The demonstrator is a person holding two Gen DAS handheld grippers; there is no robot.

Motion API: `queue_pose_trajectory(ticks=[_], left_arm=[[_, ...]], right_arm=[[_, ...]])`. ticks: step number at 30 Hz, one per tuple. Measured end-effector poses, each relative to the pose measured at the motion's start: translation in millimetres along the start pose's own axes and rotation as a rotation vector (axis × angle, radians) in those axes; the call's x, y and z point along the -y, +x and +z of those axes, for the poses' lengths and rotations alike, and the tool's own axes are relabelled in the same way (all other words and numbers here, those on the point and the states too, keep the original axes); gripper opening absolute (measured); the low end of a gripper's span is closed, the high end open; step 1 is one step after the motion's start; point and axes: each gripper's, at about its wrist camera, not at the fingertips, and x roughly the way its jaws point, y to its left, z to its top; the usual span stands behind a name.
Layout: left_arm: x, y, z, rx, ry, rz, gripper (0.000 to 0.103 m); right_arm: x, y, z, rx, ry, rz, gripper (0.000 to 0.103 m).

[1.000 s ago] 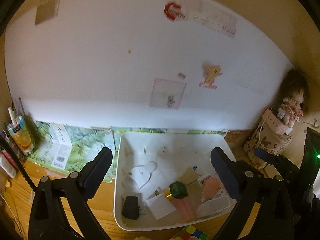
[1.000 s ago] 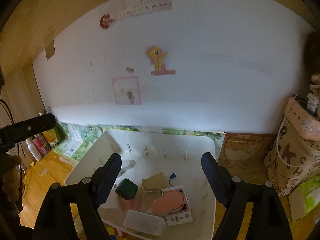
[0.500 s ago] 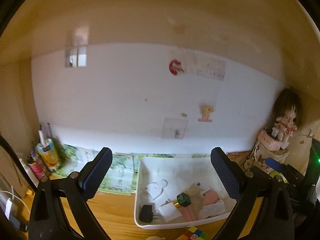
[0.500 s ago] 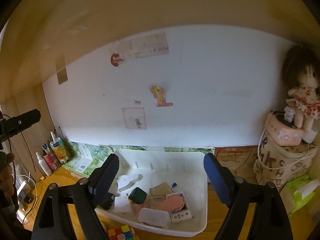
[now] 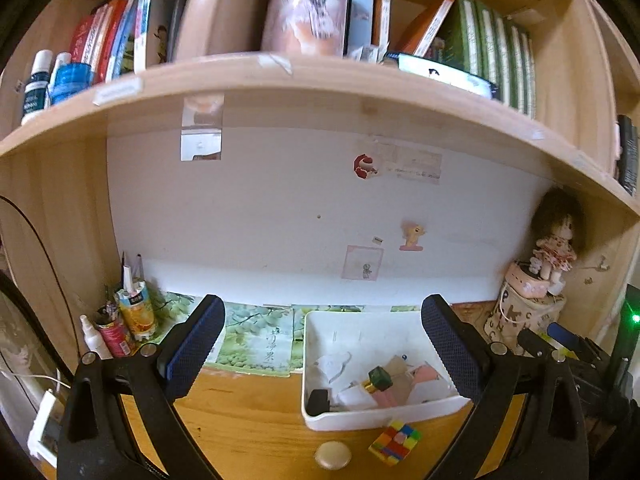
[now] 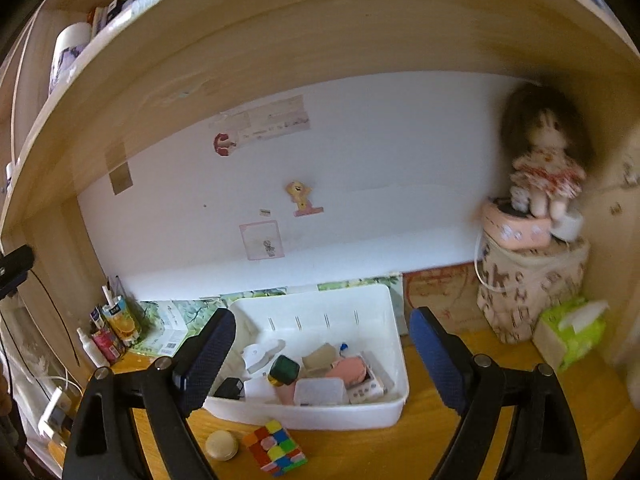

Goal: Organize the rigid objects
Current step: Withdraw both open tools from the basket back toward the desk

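- White plastic rectangular bin (image 6: pixel 384 416) sits on the wooden surface (image 6: pixel 420 452), holding a dark green cube (image 6: pixel 285 369) and other small items.
- Multicoloured puzzle cube (image 6: pixel 276 446) and round beige disc (image 6: pixel 221 445) lie at the bin's 6 o'clock edge, outside it.
- Left claw (image 5: pixel 322 350) and right claw (image 6: pixel 322 354): both spread apart, empty, hovering above.

My tongs' fingers (image 6: pixel 208 364) carry rough, dimpled blue pads; glossy white plastic bin (image 6: pixel 394 396); smooth, light wooden desk (image 5: pixel 248 428); shiny plastic cube (image 6: pixel 276 446); cloth doll (image 6: pixel 544 168).
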Motion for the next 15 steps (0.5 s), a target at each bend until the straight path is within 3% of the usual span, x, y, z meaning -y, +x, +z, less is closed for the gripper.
queue_pose_trajectory(ticks=[11, 15], left_arm=[[-9, -39, -16, -0.038, 0.073, -0.087, 0.099], [-14, -45, -28, -0.068, 0.072, -0.083, 0.099]], right_arm=[[-11, -22, -39, -0.073, 0.147, -0.054, 0.089], [-11, -23, -60, -0.132, 0.238, -0.069, 0.089]])
